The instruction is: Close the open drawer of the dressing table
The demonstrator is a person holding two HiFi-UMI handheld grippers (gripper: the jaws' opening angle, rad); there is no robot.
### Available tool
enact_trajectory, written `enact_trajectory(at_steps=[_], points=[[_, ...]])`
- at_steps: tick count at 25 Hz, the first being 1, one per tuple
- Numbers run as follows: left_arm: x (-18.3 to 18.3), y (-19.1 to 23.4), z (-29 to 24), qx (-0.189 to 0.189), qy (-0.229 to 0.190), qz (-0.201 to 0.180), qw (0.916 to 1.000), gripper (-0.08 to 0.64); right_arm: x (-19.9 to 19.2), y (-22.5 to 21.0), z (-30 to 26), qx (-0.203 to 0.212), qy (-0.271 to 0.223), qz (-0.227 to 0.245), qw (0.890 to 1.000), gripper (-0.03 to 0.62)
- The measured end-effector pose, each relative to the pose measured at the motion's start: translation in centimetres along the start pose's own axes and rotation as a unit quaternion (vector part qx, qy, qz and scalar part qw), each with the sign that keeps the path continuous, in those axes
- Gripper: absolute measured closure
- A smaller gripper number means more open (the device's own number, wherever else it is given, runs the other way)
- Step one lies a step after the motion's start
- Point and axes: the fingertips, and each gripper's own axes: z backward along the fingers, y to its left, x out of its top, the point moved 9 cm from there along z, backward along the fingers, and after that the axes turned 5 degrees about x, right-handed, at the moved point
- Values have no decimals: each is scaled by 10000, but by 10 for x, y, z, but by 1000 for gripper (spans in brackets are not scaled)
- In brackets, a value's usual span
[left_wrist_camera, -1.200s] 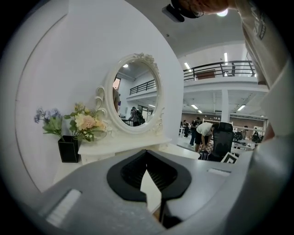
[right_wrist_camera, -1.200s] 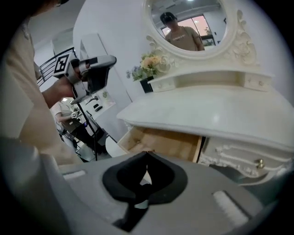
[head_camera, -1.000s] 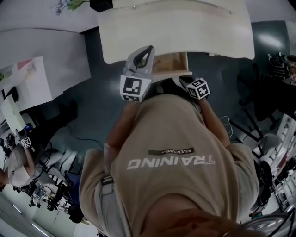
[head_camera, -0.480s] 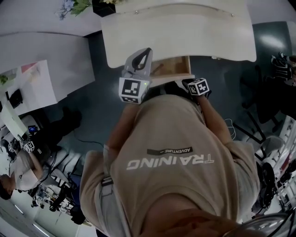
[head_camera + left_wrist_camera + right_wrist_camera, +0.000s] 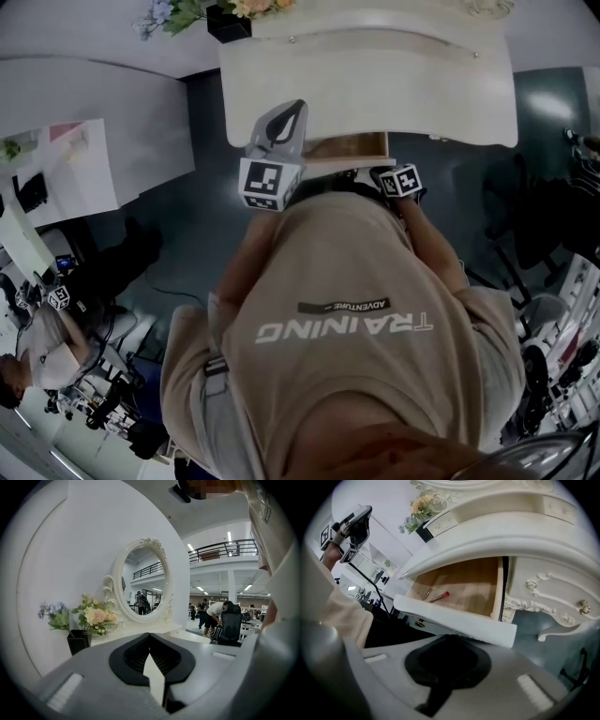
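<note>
The white dressing table (image 5: 375, 84) stands ahead of me, its oval mirror (image 5: 143, 581) in the left gripper view. Its drawer (image 5: 461, 585) is part open, showing a wooden floor with a red-tipped stick (image 5: 439, 596) inside. The white drawer front (image 5: 487, 626) carries a brass knob (image 5: 420, 622) on its outer face. My right gripper (image 5: 451, 638) is shut, and its tips rest against that front. In the head view it (image 5: 382, 172) sits just below the drawer (image 5: 349, 148). My left gripper (image 5: 292, 111) is raised over the table's left edge, shut and holding nothing (image 5: 150, 637).
A black vase of flowers (image 5: 89, 620) stands on the table's back left. A white desk (image 5: 84, 103) lies to the left, and dark chairs (image 5: 544, 216) to the right. A seated person (image 5: 37, 337) is at lower left. The table's carved leg (image 5: 555, 630) curves down at right.
The drawer has slid further in under the tabletop, with less wood showing. My right gripper followed it forward. The left gripper stayed raised.
</note>
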Motion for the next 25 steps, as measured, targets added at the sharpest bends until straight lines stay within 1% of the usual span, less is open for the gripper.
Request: enact_trajectory(at_steps=[4, 10, 15, 22, 25], points=[[3, 10, -3, 111, -7, -13, 9999, 563, 16, -3, -3, 13, 55, 132, 9999, 588], [4, 22, -17, 232, 1, 27, 9997, 563, 42, -14, -5, 50, -67, 160, 9998, 588], [17, 27, -32, 356, -77, -18, 9993, 563, 63, -26, -5, 122, -79, 195, 9997, 588], [26, 31, -45, 598, 49, -14, 9982, 563, 89, -42, -4, 238, -218, 200, 9993, 588], [27, 31, -44, 681, 116, 26, 9976, 563, 95, -47, -4, 267, -281, 292, 9988, 588]])
